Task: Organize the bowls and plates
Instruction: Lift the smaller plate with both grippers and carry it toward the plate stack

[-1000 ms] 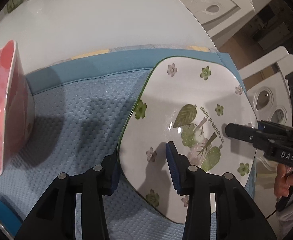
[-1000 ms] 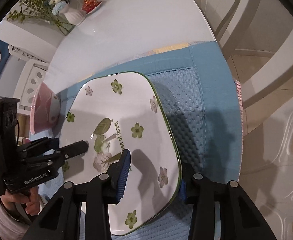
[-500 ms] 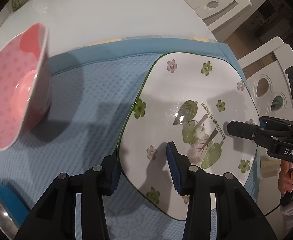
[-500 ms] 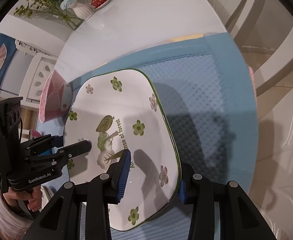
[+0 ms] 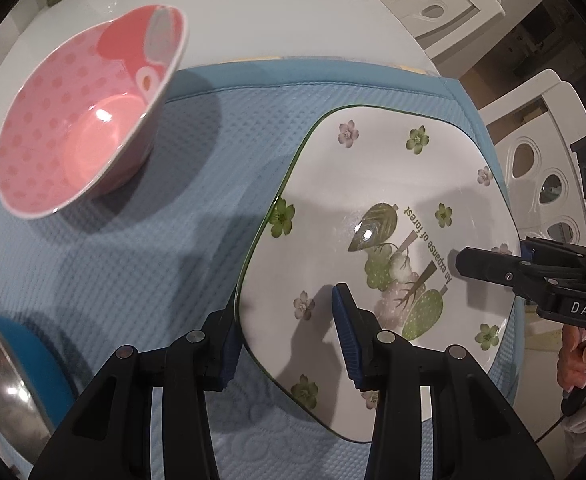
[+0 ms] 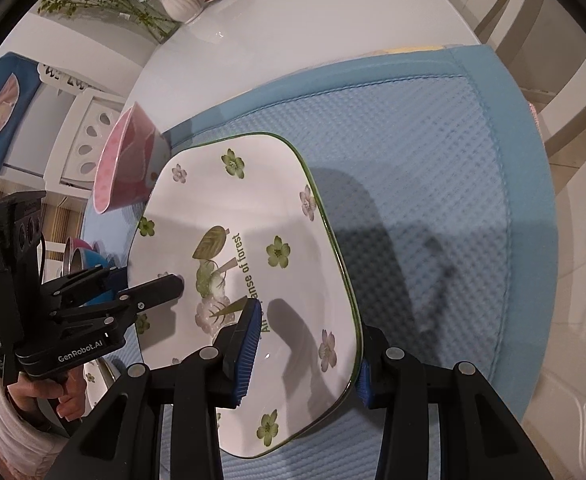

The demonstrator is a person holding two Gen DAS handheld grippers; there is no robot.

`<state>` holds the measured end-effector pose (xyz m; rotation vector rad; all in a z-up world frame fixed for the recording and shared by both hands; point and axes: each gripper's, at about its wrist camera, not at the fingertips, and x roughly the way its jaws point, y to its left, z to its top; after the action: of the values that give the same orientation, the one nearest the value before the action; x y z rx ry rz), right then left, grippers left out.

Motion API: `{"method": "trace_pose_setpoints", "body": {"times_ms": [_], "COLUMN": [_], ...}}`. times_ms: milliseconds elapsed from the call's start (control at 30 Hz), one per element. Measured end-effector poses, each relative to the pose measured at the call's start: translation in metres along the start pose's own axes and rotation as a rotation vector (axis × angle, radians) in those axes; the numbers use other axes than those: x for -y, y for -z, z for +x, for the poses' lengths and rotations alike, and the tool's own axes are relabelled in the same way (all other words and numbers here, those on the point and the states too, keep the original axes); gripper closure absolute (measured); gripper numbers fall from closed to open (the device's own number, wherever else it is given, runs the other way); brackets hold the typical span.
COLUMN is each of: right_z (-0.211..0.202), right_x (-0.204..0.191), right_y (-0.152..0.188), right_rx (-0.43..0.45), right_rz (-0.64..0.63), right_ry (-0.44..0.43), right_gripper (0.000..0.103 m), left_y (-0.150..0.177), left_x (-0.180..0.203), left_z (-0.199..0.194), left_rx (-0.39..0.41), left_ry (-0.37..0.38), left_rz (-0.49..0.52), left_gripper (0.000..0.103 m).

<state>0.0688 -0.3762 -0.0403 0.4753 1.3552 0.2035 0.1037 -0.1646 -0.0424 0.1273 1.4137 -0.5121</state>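
A white squarish plate point(image 5: 373, 200) with green flowers and a green rim hangs just above the blue mat point(image 5: 153, 280). My left gripper point(image 5: 285, 312) is shut on its left rim, one blue pad on top and the other underneath. My right gripper point(image 6: 309, 344) is shut on the opposite rim of the plate point(image 6: 253, 208) in the same way. Each gripper shows in the other's view, the right gripper point(image 5: 493, 268) and the left gripper point(image 6: 157, 292), each held by a hand. A pink dotted bowl point(image 5: 85, 120) stands on the mat to the left of the plate.
A steel bowl with a blue outside point(image 5: 9, 368) sits at the lower left of the mat. The white round table point(image 5: 253, 12) stretches beyond, with a vase of flowers point(image 6: 181, 4) at its far side. White chairs point(image 5: 533, 152) stand around the table.
Both grippers have carried the plate leftward over the mat, toward the pink bowl. The bowl now shows fully, and the steel bowl has come into view. Neither grip has changed.
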Motion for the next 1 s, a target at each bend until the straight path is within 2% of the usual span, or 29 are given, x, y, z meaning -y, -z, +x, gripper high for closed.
{"method": "trace_pose_setpoints", "body": {"times_ms": [700,1000], "right_z": [-0.002,-0.006], "right_x": [-0.077,-0.113], "right_y": [0.032,0.051], "right_rx": [0.003,0.007], "right_rz": [-0.014,-0.007], "right_ry": [0.003,-0.033], "right_gripper": [0.063,0.063], "left_y": [0.044,0.072], "left_x": [-0.028,-0.052], "left_z": [-0.049,-0.083], "left_rx": [0.051,0.08], "left_ry": [0.023,0.052], "left_rz": [-0.011,-0.048], "left_gripper": [0.065,0.065]}}
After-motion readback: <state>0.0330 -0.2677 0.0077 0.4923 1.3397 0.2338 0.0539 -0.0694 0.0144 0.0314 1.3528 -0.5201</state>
